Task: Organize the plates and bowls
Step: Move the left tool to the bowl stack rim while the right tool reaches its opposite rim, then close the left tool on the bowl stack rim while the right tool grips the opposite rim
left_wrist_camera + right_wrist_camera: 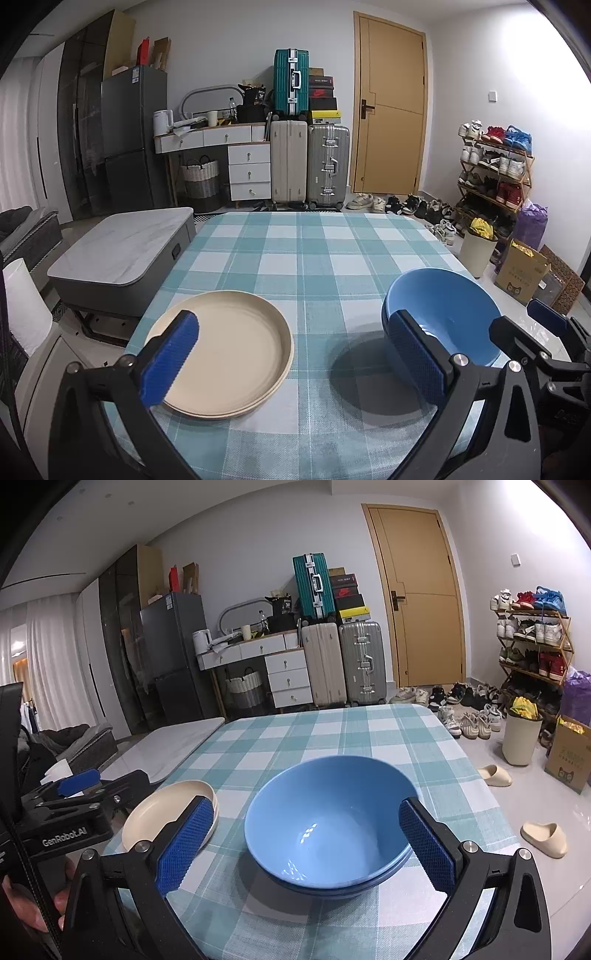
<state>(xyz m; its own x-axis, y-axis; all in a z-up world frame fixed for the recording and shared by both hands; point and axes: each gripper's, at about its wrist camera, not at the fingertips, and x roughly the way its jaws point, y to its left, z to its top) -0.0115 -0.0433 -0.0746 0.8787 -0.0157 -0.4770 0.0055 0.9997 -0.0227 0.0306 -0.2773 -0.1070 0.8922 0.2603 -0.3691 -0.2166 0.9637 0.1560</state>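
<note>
Two cream plates [229, 354] lie stacked on the left of the checked tablecloth [295, 258]. Two blue bowls [328, 827] sit nested on the right. My left gripper [295, 362] is open just above the cloth; its left finger [170, 358] overlaps the plates' near rim and nothing lies between the pads. My right gripper [306, 845] is open around the near part of the bowls, its pads beside the rim without pressing on it. The blue bowls [443, 314] and the right gripper [532, 325] show in the left wrist view. The cream plates [170, 812] and left gripper [99, 782] show at the right wrist view's left.
A grey marble-topped coffee table [122, 247] stands off the table's left edge. Beyond the far edge are suitcases [310, 166], a white dresser [247, 162] and a door [391, 107]. A bin [521, 738], a carton [569, 753], slippers [543, 838] and a shoe rack [532, 646] are at the right. A hand [33, 904] shows lower left.
</note>
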